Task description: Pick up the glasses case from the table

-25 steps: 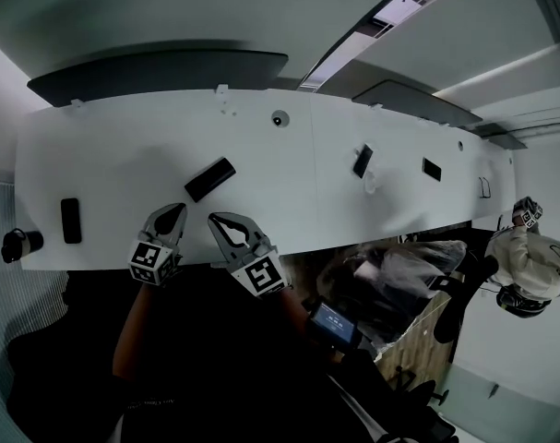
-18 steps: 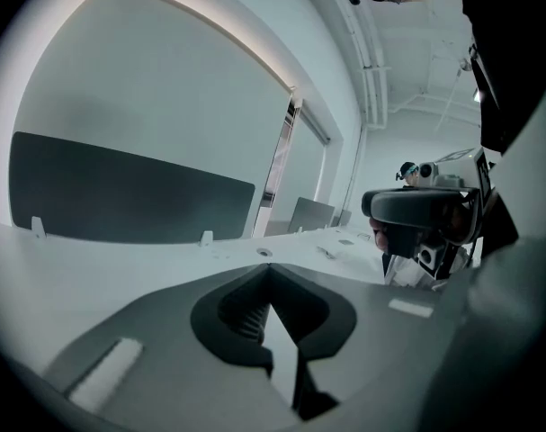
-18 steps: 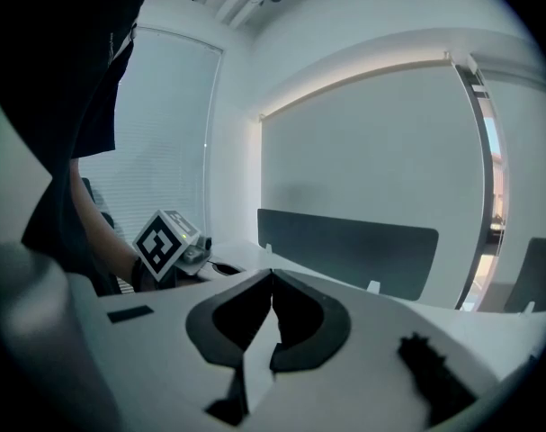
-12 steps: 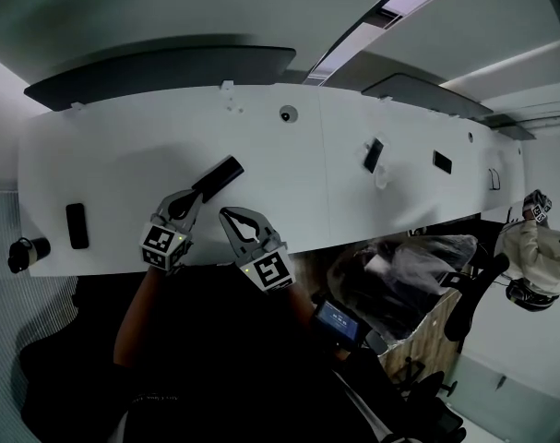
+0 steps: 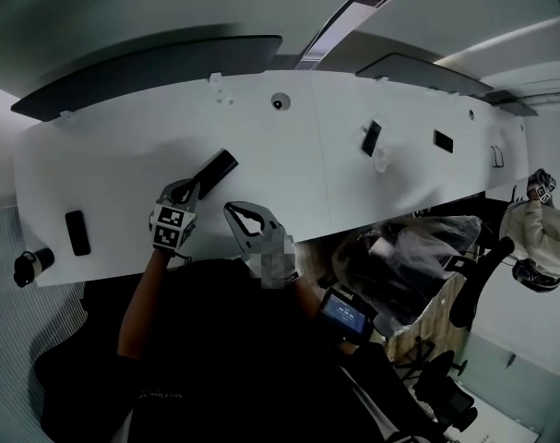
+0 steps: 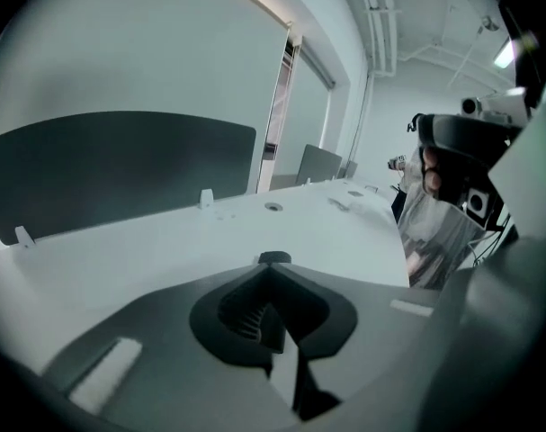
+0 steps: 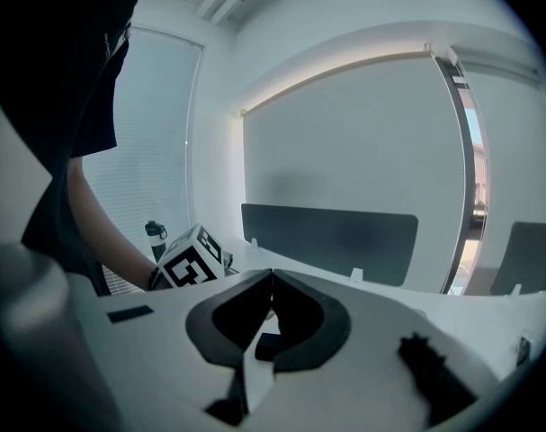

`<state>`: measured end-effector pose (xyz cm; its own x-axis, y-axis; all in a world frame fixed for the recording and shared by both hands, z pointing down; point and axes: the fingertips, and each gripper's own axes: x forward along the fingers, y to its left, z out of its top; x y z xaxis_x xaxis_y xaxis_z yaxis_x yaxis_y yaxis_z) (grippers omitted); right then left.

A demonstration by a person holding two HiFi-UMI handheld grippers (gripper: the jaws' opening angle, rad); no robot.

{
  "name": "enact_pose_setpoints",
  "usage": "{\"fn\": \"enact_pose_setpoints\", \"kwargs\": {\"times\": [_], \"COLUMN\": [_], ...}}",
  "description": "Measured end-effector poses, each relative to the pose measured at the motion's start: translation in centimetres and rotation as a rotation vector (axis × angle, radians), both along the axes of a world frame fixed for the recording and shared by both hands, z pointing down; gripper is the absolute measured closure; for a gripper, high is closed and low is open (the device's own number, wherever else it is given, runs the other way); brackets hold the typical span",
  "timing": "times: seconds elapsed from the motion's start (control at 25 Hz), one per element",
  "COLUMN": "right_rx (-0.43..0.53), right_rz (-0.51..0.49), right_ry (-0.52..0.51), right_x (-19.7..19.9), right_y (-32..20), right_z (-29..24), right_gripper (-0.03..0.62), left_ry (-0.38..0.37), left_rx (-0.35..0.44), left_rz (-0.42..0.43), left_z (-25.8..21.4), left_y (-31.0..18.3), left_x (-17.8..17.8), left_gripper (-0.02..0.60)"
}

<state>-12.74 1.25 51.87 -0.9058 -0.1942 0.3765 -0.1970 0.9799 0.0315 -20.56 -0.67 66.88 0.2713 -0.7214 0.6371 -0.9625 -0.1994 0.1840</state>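
Left gripper (image 5: 188,188): clenched, tips pressed tight together, nosed down toward the table (image 5: 104,164).
Glasses case (image 5: 212,169): flat on the table, right off the left gripper's tips and slanting away from them. Dark end peeking just past those tips in the left gripper view. Touching or not, too close to call.
Right gripper (image 5: 232,209): clenched as well, tips meeting, parked just beside the left gripper and short of the case, clear of it.
Marker cube (image 7: 193,256): riding on the left gripper, showing up left of the right gripper's jaws.
Bottle (image 5: 29,266): well off to the left gripper's left, by the table's edge.
Black block (image 5: 76,233): on the table, between bottle and left gripper.
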Motion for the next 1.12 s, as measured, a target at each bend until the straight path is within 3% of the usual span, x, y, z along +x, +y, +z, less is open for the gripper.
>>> {"fn": "enact_pose_setpoints", "kwargs": {"times": [0.28,0.48,0.64,0.92,1.12], "right_rx": [-0.049,0.010,0.043,0.080,0.085], "right_rz": [0.099,0.080,0.056,0.013,0.002], "right_ry": [-0.014,0.021,0.015,0.026,0.026], "right_x": [1.3,2.8,3.2,3.3,3.4], "right_y": [-2.2,-2.7,-2.7,-2.7,-2.5], "right_z": [-0.3,-0.7,-1.7,-2.5,-2.2], "right_gripper": [0.586,0.586,0.586,0.586,0.586], "left_ry": [-0.034,-0.085,-0.122,-0.080,-0.116], "left_rx": [-0.155,-0.192,-0.233,-0.328,-0.364], "left_rz": [0.122,0.118,0.111,0.132,0.137], "left_z": [4.2,5.7,7.0,9.3,10.1], "left_y": [-1.7,-2.5,-2.6,-2.0,-1.7], "left_x": [1.8,1.9,1.9,3.4,3.7], "left_gripper": [0.481,0.355,0.300,0.244,0.227]}}
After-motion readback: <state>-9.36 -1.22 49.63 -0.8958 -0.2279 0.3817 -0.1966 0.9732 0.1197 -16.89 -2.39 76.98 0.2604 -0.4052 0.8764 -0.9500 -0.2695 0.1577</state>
